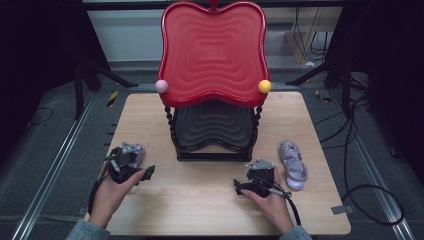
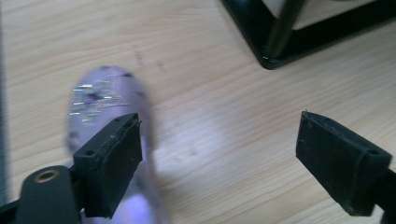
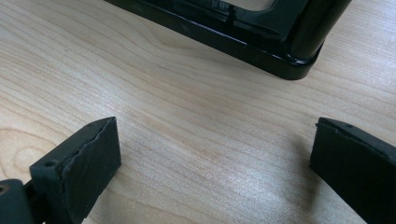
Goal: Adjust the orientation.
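Note:
A lilac glittery sandal (image 2: 105,95) lies on the wooden table, partly behind the left jaw of my left gripper (image 2: 219,135). That gripper is open, and bare wood shows between its jaws. From above, the left gripper (image 1: 127,162) sits over this sandal (image 1: 137,152) at the table's left. A second lilac sandal (image 1: 292,165) lies at the right, just beside my right gripper (image 1: 257,179). In its own view the right gripper (image 3: 215,135) is open over bare wood, with nothing between its jaws.
A two-tier stand occupies the middle of the table (image 1: 200,200), with a red apple-shaped tray (image 1: 212,55) above a black tray (image 1: 212,125). Its black base (image 3: 280,65) is close ahead of the right gripper. A pink ball (image 1: 161,86) and a yellow ball (image 1: 264,86) sit at the red tray's corners.

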A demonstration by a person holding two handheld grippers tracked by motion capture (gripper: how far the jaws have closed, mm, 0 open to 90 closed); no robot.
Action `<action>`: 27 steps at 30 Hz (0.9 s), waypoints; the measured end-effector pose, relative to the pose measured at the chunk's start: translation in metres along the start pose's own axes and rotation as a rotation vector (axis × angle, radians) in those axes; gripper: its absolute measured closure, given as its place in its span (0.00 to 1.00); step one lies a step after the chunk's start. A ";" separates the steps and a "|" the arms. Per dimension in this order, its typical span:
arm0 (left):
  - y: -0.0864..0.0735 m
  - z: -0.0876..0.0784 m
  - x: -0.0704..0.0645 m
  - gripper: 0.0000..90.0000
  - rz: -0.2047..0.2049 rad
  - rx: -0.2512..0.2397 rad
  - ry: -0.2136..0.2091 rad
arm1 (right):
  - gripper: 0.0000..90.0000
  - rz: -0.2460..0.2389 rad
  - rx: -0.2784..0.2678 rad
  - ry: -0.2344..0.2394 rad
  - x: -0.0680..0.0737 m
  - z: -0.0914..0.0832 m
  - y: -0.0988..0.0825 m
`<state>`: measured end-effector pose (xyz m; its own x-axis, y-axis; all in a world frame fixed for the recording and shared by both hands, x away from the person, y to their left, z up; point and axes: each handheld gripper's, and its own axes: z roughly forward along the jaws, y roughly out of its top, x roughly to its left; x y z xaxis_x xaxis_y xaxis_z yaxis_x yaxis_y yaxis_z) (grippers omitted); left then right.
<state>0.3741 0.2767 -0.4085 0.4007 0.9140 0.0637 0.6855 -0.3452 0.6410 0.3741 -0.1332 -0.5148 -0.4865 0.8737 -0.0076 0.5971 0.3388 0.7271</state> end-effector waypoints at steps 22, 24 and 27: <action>-0.005 -0.041 0.072 0.36 -0.055 0.101 0.065 | 0.02 -0.001 0.003 0.002 0.000 0.000 0.000; -0.008 -0.041 0.076 0.38 -0.056 0.118 0.064 | 0.02 -0.002 0.001 0.003 0.000 0.000 0.000; -0.012 -0.038 0.079 0.41 -0.052 0.152 0.059 | 0.02 -0.001 0.001 0.003 0.000 0.000 0.000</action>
<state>0.3744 0.3607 -0.3819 0.3287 0.9410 0.0809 0.7902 -0.3209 0.5221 0.3739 -0.1336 -0.5148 -0.4890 0.8723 -0.0069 0.5971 0.3405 0.7263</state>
